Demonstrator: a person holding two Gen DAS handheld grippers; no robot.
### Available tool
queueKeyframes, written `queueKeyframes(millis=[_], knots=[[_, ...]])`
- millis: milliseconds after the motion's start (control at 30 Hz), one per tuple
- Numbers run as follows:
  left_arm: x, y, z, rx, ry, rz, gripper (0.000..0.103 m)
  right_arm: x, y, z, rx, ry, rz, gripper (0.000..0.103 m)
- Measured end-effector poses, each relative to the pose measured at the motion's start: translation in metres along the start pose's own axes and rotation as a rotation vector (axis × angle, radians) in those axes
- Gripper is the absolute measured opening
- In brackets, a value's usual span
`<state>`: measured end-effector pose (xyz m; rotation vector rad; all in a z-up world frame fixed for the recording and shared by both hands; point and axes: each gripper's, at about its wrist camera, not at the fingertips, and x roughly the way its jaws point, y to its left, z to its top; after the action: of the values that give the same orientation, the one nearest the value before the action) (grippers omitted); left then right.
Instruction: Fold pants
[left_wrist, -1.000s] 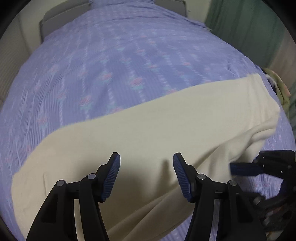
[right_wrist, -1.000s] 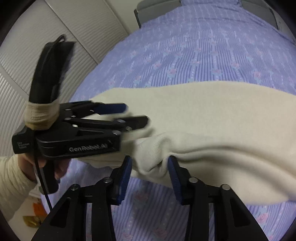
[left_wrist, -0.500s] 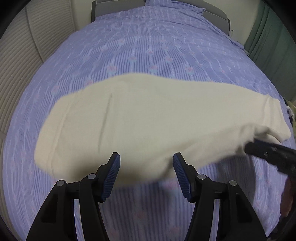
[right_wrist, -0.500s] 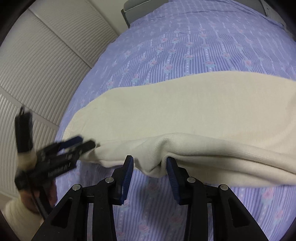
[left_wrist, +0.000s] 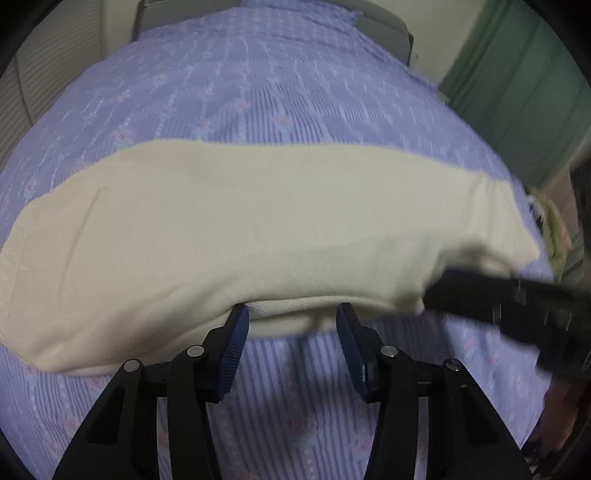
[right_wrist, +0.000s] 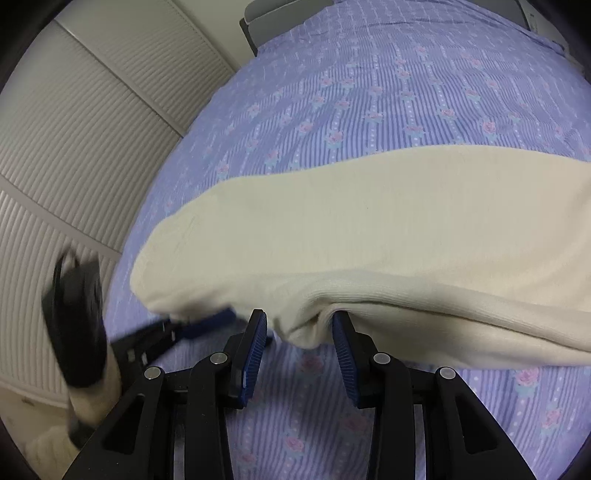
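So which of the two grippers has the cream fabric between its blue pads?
The right gripper: a fold of the cream knit pants sits between its open pads. The left gripper only reaches the edge.

One pair of cream pants (left_wrist: 258, 229), two grippers, left gripper (left_wrist: 291, 325), right gripper (right_wrist: 299, 328), one purple floral bedspread (right_wrist: 388, 92)

From where I'm driving this, it's a bedroom. The bed (right_wrist: 424, 96) fills most of both views, covered in a lilac striped bedspread (left_wrist: 258, 92) with little pink flowers. There's a grey headboard (left_wrist: 384, 26) at the far end. A pale ribbed sliding door (right_wrist: 74, 147) runs along one side, and a green curtain (left_wrist: 517, 85) hangs on the other. Lighting's dim and flat.
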<state>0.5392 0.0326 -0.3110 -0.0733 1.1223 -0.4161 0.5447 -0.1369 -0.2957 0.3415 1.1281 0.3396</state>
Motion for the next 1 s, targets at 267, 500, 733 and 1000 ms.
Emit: queueKeyframes(millis=[267, 500, 733, 1000], knots=[[-0.001, 0.002, 0.005, 0.041, -0.005, 0.021, 0.048, -0.011, 0.006, -0.007, 0.045, -0.008, 0.098, 0.039], [0.0, 0.002, 0.003, 0.054, -0.004, 0.018, 0.048, 0.013, 0.0, -0.009, 0.052, 0.023, 0.09, 0.039], [-0.001, 0.008, 0.003, 0.045, -0.003, 0.023, 0.048, 0.029, 0.009, -0.005, -0.004, 0.059, 0.044, 0.039], [-0.03, 0.035, -0.005, -0.035, -0.043, 0.112, 0.049, 0.034, 0.005, -0.014, 0.004, 0.057, 0.035, 0.014]])
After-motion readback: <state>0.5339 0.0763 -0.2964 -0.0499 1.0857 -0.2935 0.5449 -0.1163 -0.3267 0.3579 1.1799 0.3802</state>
